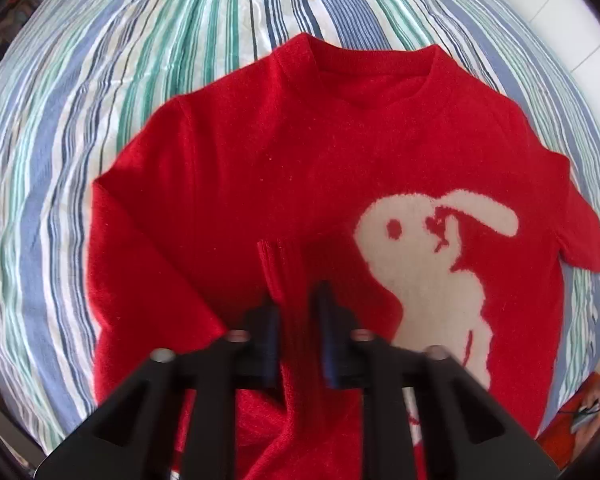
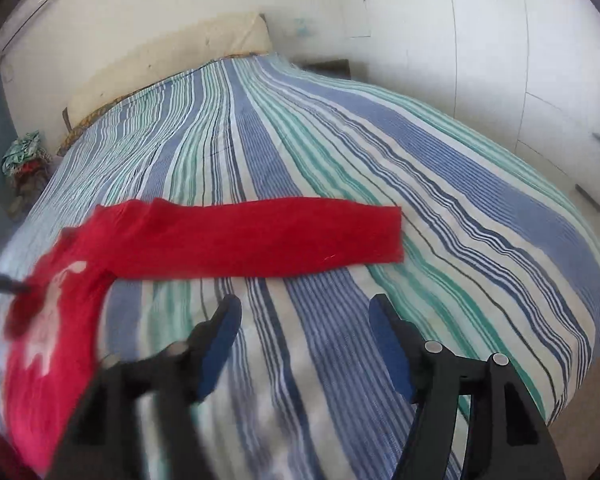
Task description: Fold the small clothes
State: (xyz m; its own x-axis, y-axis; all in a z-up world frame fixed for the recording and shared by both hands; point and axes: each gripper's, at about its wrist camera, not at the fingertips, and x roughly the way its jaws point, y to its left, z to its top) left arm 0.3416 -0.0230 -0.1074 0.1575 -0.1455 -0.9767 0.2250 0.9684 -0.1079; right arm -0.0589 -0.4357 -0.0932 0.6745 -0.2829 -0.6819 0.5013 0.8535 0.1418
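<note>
Striped blue-green bedsheet point(image 2: 340, 152) carries a red knitted rabbit sweater point(image 1: 300, 168) laid flat for folding; left tongs point(image 1: 296, 300) grip its ribbed cuff point(image 1: 284, 268) over the chest, right tongs point(image 2: 306, 320) gape open near the outstretched other sleeve point(image 2: 260, 236)

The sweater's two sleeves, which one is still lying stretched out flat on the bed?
The sleeve in front of the open right gripper, straight across the striped bedspread. The other sleeve is folded over the sweater's front, between the left gripper's jaws.

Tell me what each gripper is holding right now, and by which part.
The left gripper is shut on the red sweater, pinching the ribbed cuff of the sleeve folded across its front. The right gripper is open above the striped bedspread, holding nothing.
</note>
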